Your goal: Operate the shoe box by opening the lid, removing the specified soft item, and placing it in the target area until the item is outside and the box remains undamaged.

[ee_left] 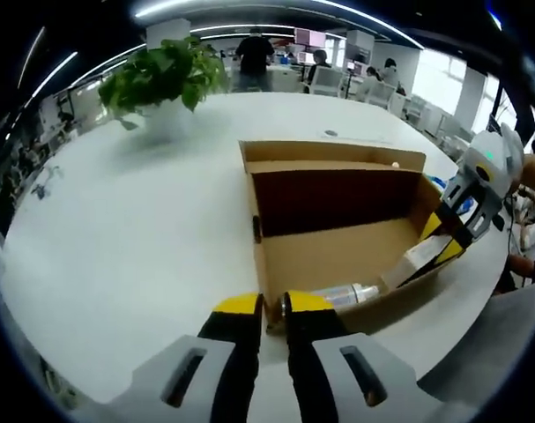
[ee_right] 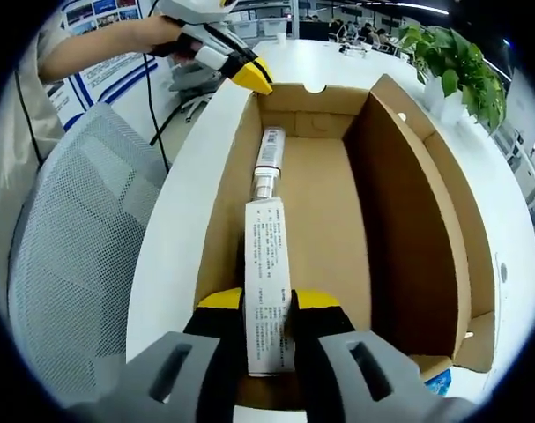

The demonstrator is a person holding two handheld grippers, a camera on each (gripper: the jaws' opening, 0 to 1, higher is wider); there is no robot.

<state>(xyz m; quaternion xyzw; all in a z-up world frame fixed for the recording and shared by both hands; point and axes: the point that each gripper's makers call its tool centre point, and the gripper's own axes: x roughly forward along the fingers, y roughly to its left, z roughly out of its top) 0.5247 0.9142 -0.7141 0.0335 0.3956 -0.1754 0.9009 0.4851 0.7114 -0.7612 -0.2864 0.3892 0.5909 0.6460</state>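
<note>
The brown cardboard shoe box (ee_left: 324, 256) lies on the white table with its lid (ee_left: 333, 157) folded back. My left gripper (ee_left: 273, 306) is shut on the box's near corner; in the right gripper view this left gripper (ee_right: 252, 75) sits at the far left corner of the shoe box (ee_right: 338, 211). A long white printed carton (ee_right: 267, 282) lies along the box's left wall, and my right gripper (ee_right: 267, 304) is shut on its near end. Beyond it lies a small clear tube (ee_right: 269, 159). The left gripper view shows the right gripper (ee_left: 445, 238) reaching over the box's right wall onto the carton (ee_left: 415, 261), next to the tube (ee_left: 346, 293).
A potted green plant (ee_left: 161, 75) stands at the table's far side, also the plant (ee_right: 456, 62). A grey mesh chair (ee_right: 73, 256) stands by the table's edge. A person's arm (ee_right: 100, 44) holds the left gripper. People stand in the office behind.
</note>
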